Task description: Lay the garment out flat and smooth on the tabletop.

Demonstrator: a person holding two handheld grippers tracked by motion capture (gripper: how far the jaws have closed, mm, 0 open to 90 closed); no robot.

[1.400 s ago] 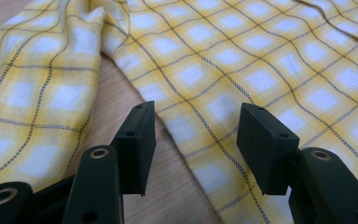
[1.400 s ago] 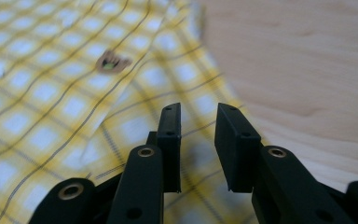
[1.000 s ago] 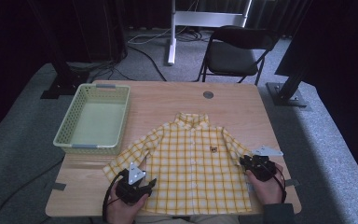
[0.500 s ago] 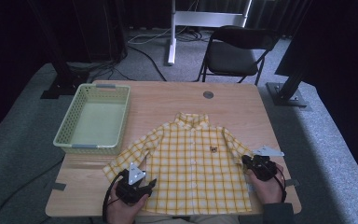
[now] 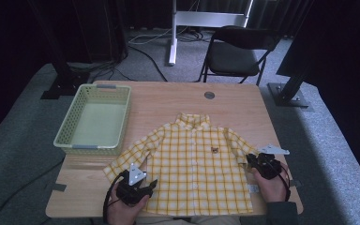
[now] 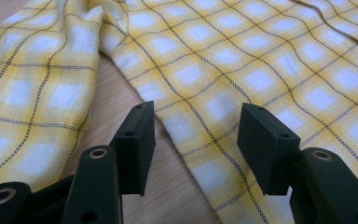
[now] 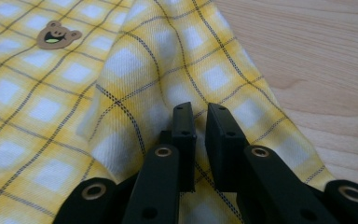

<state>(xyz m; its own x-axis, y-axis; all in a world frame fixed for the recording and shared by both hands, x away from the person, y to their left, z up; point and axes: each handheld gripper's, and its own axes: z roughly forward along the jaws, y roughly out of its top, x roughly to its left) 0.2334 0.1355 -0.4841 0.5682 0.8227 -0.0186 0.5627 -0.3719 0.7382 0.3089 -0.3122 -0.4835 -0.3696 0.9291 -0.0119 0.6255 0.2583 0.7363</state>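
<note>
Working on a yellow checked shirt (image 5: 197, 164), spread front up across the lower middle of the high view on a wooden table (image 5: 168, 101), collar pointing toward the top of the frame. Holding the left gripper (image 5: 149, 184) at lower left of that frame, over the shirt's bottom corner below the sleeve, jaws standing well apart. Straddling, in the left gripper view, the shirt's side edge, with bare wood showing at left between body and sleeve, and neither pad pressing on the cloth. Holding the right gripper (image 5: 251, 161) at the right edge of the shirt, on the end of the other sleeve (image 5: 236, 145). Just easing those jaws open a little, yet pinching a ridge of sleeve cloth in the slim gap between them, as seen in the right gripper view, where folds are running up to the pads. Showing a small brown bear patch (image 5: 214, 150) on the chest, at upper left of the right gripper view. Leaving a pale green basket (image 5: 86, 146) sitting at the table's left, well apart from both grippers, and a dark chair (image 5: 234, 51) standing beyond the far edge.
</note>
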